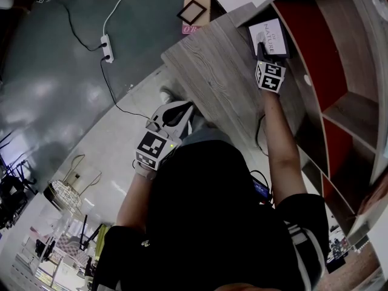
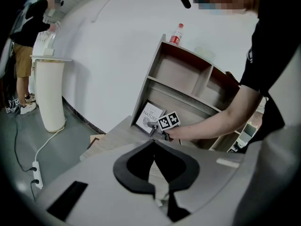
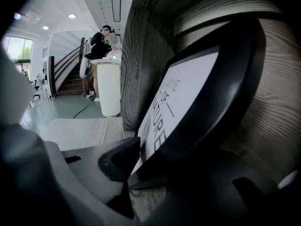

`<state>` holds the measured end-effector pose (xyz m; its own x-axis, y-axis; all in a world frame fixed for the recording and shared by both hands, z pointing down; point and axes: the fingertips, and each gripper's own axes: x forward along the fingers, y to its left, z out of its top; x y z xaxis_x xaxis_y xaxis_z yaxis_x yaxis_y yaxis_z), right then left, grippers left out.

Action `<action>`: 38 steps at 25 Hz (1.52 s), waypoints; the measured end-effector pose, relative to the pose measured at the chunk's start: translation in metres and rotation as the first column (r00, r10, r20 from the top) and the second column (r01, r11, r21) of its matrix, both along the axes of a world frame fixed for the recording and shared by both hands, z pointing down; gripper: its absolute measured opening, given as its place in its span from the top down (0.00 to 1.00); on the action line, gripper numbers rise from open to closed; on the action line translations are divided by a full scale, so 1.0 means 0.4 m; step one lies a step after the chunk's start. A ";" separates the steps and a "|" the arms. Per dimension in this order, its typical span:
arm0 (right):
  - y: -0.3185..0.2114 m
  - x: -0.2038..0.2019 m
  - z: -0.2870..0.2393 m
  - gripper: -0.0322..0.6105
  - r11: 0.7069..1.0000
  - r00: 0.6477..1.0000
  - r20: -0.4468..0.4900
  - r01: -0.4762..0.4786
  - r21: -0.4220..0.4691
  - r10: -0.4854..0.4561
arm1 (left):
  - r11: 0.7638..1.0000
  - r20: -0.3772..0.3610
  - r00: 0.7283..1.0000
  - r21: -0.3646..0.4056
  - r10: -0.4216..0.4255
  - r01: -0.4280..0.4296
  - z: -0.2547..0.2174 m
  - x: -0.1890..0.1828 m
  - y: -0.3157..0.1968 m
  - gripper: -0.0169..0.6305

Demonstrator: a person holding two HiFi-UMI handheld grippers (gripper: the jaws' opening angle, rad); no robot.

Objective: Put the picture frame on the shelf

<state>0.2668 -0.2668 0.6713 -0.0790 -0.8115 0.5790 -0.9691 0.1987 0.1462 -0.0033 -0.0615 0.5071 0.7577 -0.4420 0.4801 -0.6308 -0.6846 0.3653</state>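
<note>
The flat, black-rimmed rectangular frame leans against the shelf's wood-grain wall, between the right gripper's parted jaws. The left gripper is closed, empty.

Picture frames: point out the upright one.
The NATURE print between the jaws of the right gripper, upright at the shelf; the other frame lies flat, off the table.

- Picture frame: black border, white print with dark lettering "NATURE". It stands on its lower edge, tilted back, print facing outward.
- Shelf: wood-grain boards, red back panels, open compartments. The frame rests on its bottom board, in the left corner against the upright wall.
</note>
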 end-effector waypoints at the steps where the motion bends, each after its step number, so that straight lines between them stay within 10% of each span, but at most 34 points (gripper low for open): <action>1: -0.004 0.002 0.000 0.69 1.000 1.000 -0.001 0.000 -0.001 0.000 | 1.000 0.000 1.000 -0.001 0.001 -0.001 0.001 0.001 0.000 0.96; 38: -0.043 0.115 0.045 0.46 0.969 0.981 -0.164 -0.133 -0.206 0.100 | 1.000 0.001 1.000 -0.022 0.001 -0.001 0.011 0.005 0.021 0.96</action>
<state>0.3126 -0.2840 0.6893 0.1109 -0.6646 0.7390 -0.9573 0.1283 0.2591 -0.0013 -0.0531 0.5117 0.7575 -0.4305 0.4908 -0.6306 -0.6770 0.3795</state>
